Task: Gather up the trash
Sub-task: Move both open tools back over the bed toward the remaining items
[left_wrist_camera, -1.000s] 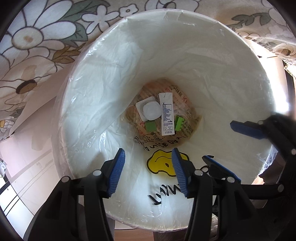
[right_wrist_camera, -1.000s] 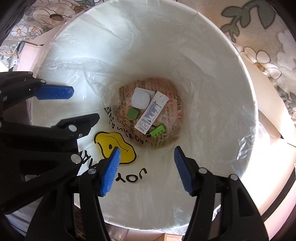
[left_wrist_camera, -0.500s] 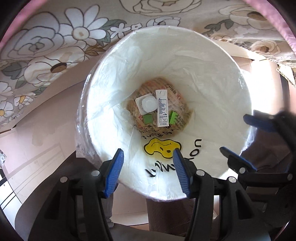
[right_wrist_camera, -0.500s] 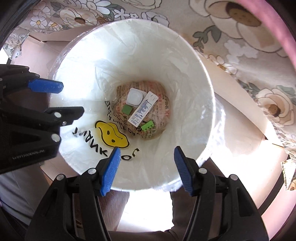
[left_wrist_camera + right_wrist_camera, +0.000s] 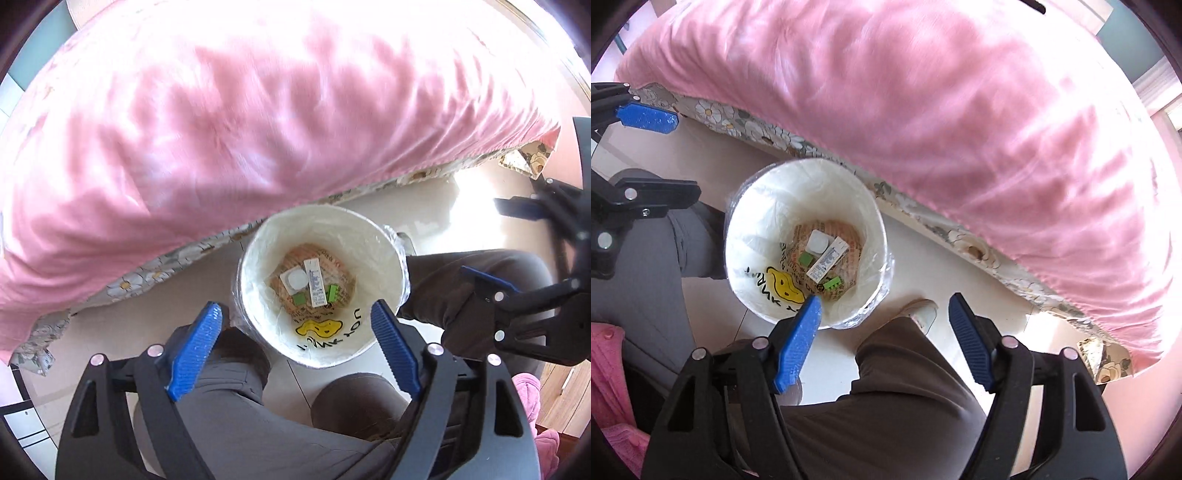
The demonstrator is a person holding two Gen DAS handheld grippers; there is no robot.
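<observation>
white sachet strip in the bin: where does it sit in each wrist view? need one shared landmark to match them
Left wrist: white sachet strip lies near upright at the bottom of the bin, just below picture centre, right of the round white lid.
Right wrist: the strip lies tilted, left of centre, lower right of the lid.
Shared landmark: the yellow smiley print on the bin liner.

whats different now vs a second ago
Both grippers have pulled up out of the white plastic-lined bin; left gripper and right gripper have just been opening, nothing between the jaws. The long white packet and green scraps lie unchanged at the bottom.
</observation>
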